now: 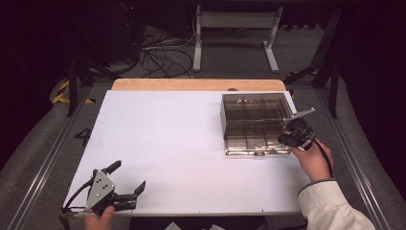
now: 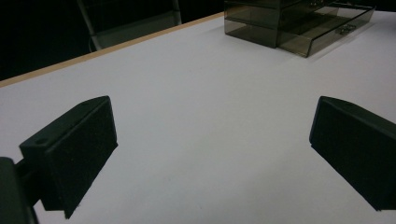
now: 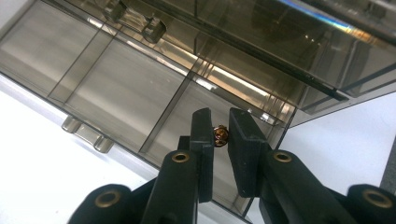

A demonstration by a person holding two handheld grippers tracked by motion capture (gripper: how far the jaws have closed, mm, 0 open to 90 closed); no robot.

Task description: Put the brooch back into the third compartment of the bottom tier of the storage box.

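A smoky clear compartment box (image 1: 224, 120) lies open on the right of the white table, its lid (image 3: 299, 42) folded back. My right gripper (image 1: 283, 140) hangs over the box's near right corner. In the right gripper view its jaws (image 3: 219, 128) stand almost together, pinching a small brass screw (image 3: 220, 135) above a corner compartment (image 3: 187, 135). My left gripper (image 1: 128, 176) rests at the table's near left, held by a hand, jaws wide apart. Between them in the left gripper view (image 2: 212, 140) lies only bare white table, with the box (image 2: 299, 28) far off.
The white table top (image 1: 167, 134) stretches between the two grippers, with a wooden edge (image 1: 191, 84) at the back. Beyond it stand a white frame (image 1: 234, 33) and loose cables (image 1: 158, 52) on the floor. Metal rails (image 1: 43, 163) run along both sides.
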